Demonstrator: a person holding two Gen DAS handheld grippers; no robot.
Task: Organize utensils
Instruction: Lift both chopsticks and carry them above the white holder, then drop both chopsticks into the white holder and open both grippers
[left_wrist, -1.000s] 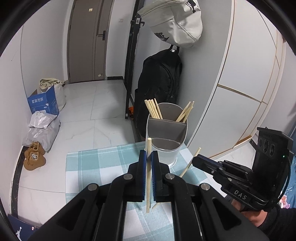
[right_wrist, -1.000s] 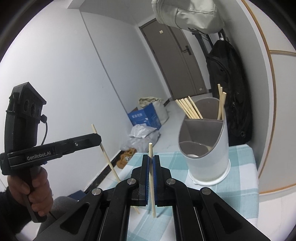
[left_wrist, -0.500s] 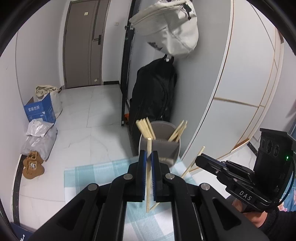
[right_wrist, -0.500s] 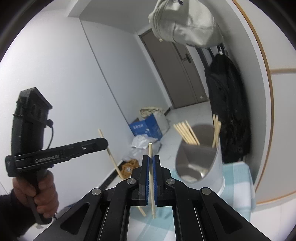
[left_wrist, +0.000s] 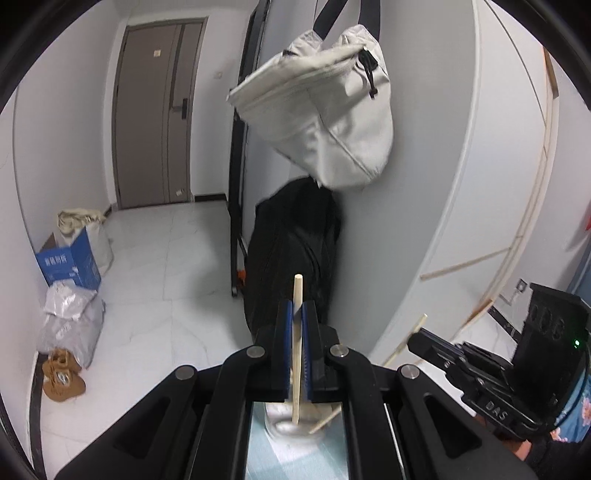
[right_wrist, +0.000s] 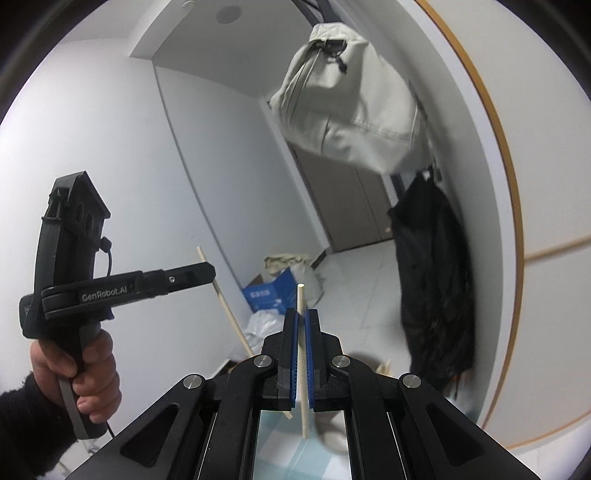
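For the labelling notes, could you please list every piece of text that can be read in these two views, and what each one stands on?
"GenRobot.AI": side of the left gripper.
"DAS": side of the right gripper.
Blue box: white characters, too blurred to read.
Door: small notice, unreadable.

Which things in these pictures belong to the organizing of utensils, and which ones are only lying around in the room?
Part of the job:
- chopstick clamped in the left gripper
- chopstick clamped in the right gripper
- utensil holder, mostly hidden below the fingers
- checked cloth

Just lying about:
- beige bag
- black backpack
- blue box
- brown shoes
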